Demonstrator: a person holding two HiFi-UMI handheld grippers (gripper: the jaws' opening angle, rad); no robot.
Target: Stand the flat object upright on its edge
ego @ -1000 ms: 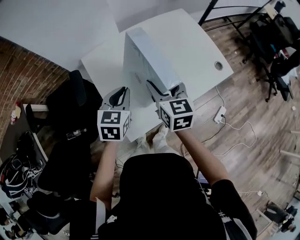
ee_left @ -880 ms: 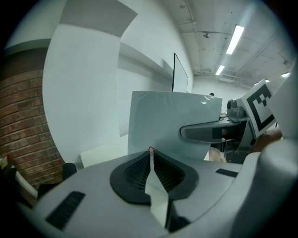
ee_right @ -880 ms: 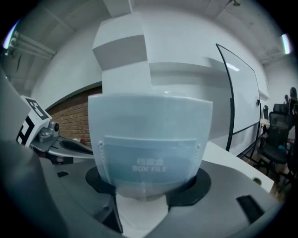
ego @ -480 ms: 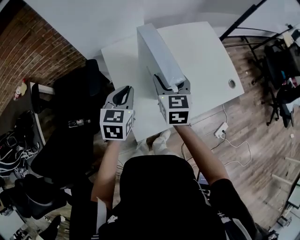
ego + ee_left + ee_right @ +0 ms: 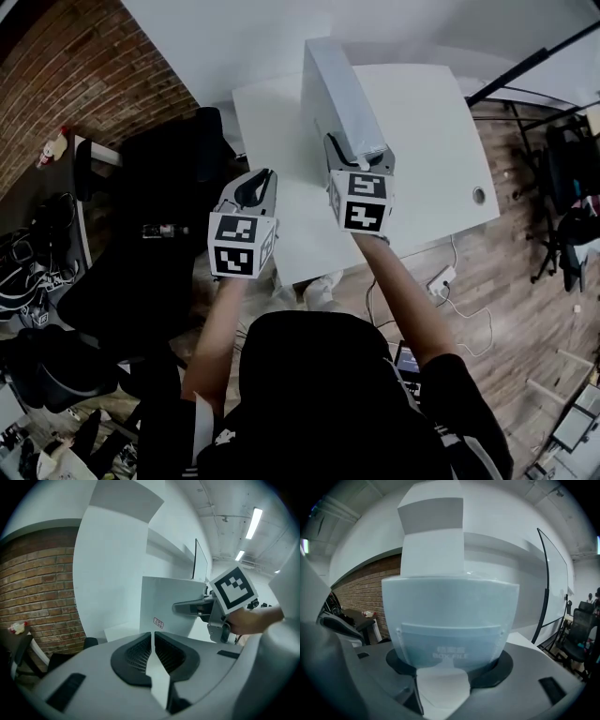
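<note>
A pale grey-blue box file (image 5: 339, 94) stands upright on its edge on the white table (image 5: 431, 141). My right gripper (image 5: 357, 156) is shut on its near end, and that end fills the right gripper view as the box file (image 5: 450, 616) between the jaws of the right gripper (image 5: 443, 670). My left gripper (image 5: 255, 186) hangs to the left of the file, over the table's near left edge, shut with nothing in it. The left gripper view shows the left gripper (image 5: 153, 637) closed, with the file's broad side (image 5: 171, 599) and the right gripper (image 5: 192, 607) ahead.
A black office chair (image 5: 155, 234) stands left of the table in front of a brick wall (image 5: 84, 66). The table has a cable hole (image 5: 479, 195) near its right edge. A power strip (image 5: 441, 279) with cords lies on the wooden floor.
The head view has swung, so table, file and grippers sit further right and up. The file stays upright in the right gripper; the left stays shut beside it.
</note>
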